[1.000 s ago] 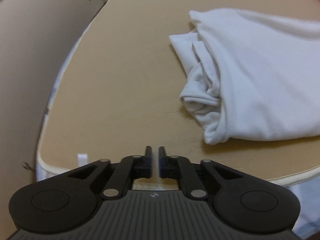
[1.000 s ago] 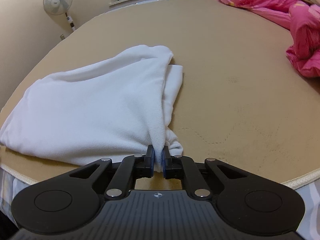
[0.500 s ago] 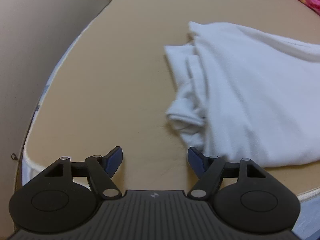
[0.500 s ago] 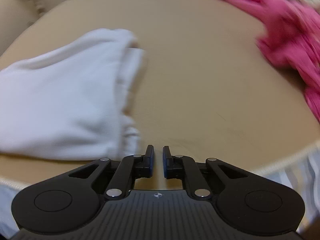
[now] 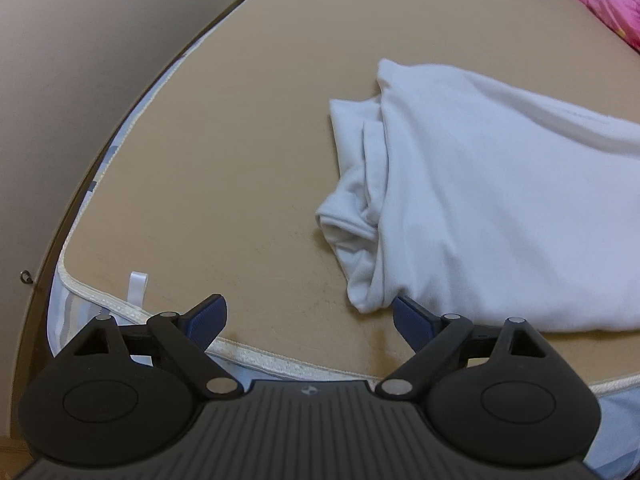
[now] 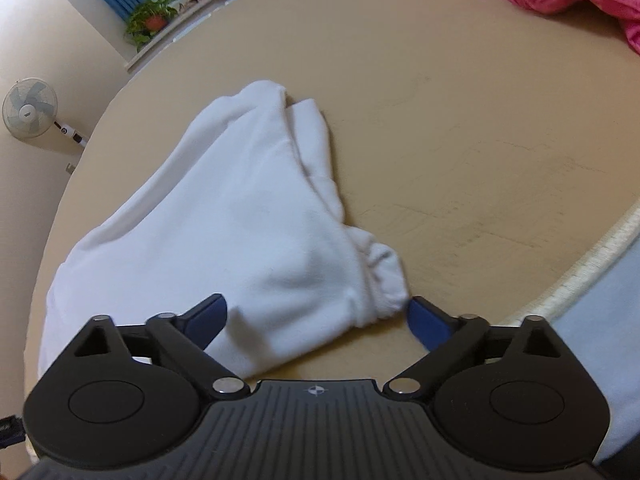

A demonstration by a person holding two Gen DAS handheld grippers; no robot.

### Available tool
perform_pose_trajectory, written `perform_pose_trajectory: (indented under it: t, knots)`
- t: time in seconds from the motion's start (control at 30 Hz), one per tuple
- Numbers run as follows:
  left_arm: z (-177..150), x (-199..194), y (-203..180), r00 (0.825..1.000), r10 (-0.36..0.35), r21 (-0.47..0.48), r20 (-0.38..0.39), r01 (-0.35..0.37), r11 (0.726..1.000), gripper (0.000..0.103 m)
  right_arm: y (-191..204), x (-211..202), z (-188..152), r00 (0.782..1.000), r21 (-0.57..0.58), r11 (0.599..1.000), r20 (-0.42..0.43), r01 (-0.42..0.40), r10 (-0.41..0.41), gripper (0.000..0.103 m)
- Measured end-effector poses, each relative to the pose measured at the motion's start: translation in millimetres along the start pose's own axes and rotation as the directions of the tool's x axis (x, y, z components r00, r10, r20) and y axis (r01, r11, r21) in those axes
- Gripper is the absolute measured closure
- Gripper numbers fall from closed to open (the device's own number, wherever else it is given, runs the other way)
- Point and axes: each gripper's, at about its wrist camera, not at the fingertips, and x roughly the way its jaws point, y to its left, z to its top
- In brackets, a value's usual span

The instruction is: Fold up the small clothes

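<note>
Both grippers tilt steeply downward. The left gripper [image 5: 308,316] has just been opening; its jaws stand wide with nothing between them. The right gripper [image 6: 318,314] has just sprung apart too, gripping nothing.
</note>
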Motion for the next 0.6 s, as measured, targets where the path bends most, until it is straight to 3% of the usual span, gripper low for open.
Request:
perform_pose_trajectory:
  t: [0.07, 0.1, 0.17, 0.2, 0.33, 0.43, 0.5, 0.6]
  knots:
    - [-1, 5, 1, 1.000, -0.008, 0.005, -0.003, 0.008, 1.000, 0.010, 7, 7, 3, 1.000, 0.018, 1.000, 0.022, -0.001, 0.000, 0.007]
    - [-2, 7, 3, 1.000, -0.011, 0.002, -0.005, 0.011, 1.000, 0.010, 9, 8, 4, 1.000, 0.035, 0.999, 0.030, -0.007, 0.006, 0.018]
    - [-3, 10, 8, 1.000, -0.018, -0.012, -0.011, 0.018, 1.000, 0.010, 13, 9, 8, 0.999, 0.057, 0.998, 0.041, -0.008, 0.006, 0.054]
    - [-3, 13, 11, 1.000, -0.024, -0.019, -0.014, 0.024, 1.000, 0.010, 14, 12, 10, 0.999, 0.063, 0.998, 0.027, -0.030, 0.028, 0.076]
    - [-4, 21, 24, 0.999, -0.017, -0.038, -0.034, 0.016, 0.999, 0.010, 30, 17, 16, 0.999, 0.071, 0.997, 0.011, 0.039, -0.040, 0.081]
    - [-4, 24, 36, 0.999, -0.014, -0.050, -0.038, 0.012, 0.999, 0.010, 79, 6, 16, 0.989, -0.111, 0.986, 0.094, 0.121, -0.111, 0.082]
    - [-5, 25, 47, 0.999, -0.014, -0.064, -0.040, 0.012, 0.998, 0.010, 127, -1, 13, 0.980, -0.265, 0.953, 0.171, 0.149, -0.106, 0.082]
    - [-7, 26, 68, 0.999, -0.010, -0.096, -0.040, 0.006, 0.995, 0.010, 205, -10, -3, 0.965, -0.488, 0.858, 0.261, 0.161, -0.032, 0.083]
